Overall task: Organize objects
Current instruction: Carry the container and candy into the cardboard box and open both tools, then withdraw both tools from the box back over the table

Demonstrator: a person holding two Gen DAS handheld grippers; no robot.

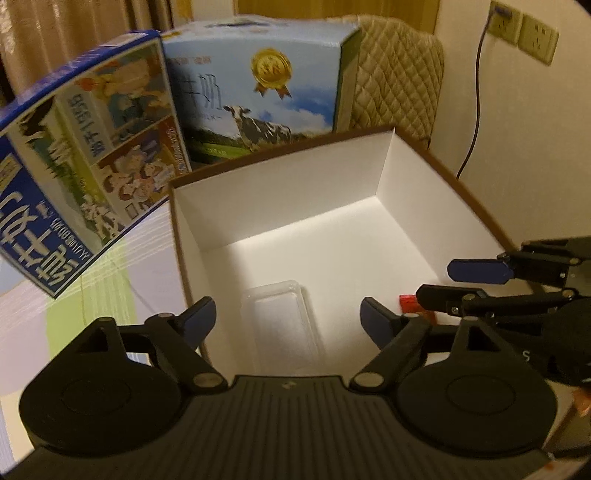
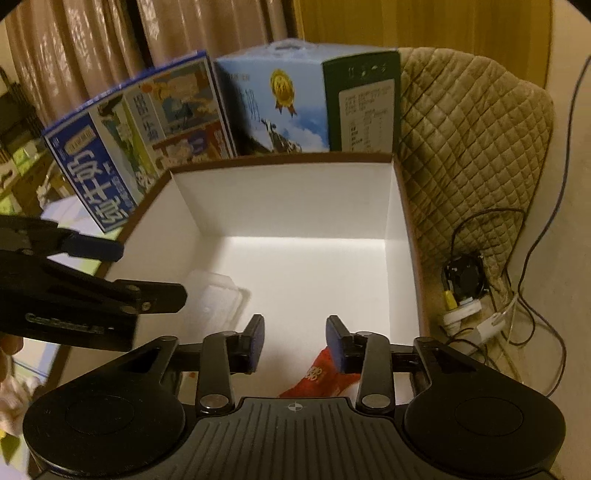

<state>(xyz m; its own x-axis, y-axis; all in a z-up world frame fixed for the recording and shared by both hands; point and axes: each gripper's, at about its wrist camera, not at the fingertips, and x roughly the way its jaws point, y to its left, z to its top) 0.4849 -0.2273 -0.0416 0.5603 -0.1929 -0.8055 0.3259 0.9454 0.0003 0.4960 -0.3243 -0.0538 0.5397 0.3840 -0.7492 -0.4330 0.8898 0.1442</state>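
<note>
A white open box with a brown rim [image 1: 439, 162] [image 2: 280, 159] fills both views. On its floor lies a clear plastic container [image 1: 280, 317] [image 2: 218, 295], and a red packet [image 1: 410, 302] [image 2: 321, 376] rests near the front wall. My left gripper [image 1: 286, 317] hovers open above the clear container, with nothing between its fingers; it enters the right wrist view from the left [image 2: 151, 273]. Over the red packet my right gripper [image 2: 295, 339] is open and holds nothing; the left wrist view shows it at the right edge [image 1: 436, 281].
Two milk cartons stand behind the box: a blue one [image 1: 85, 158] [image 2: 140, 136] tilted at the left and a cow-print one [image 1: 258, 92] [image 2: 306, 99]. A quilted chair back [image 2: 469, 155], cables and a plug block [image 2: 465, 310] lie to the right. Wall sockets [image 1: 524, 33].
</note>
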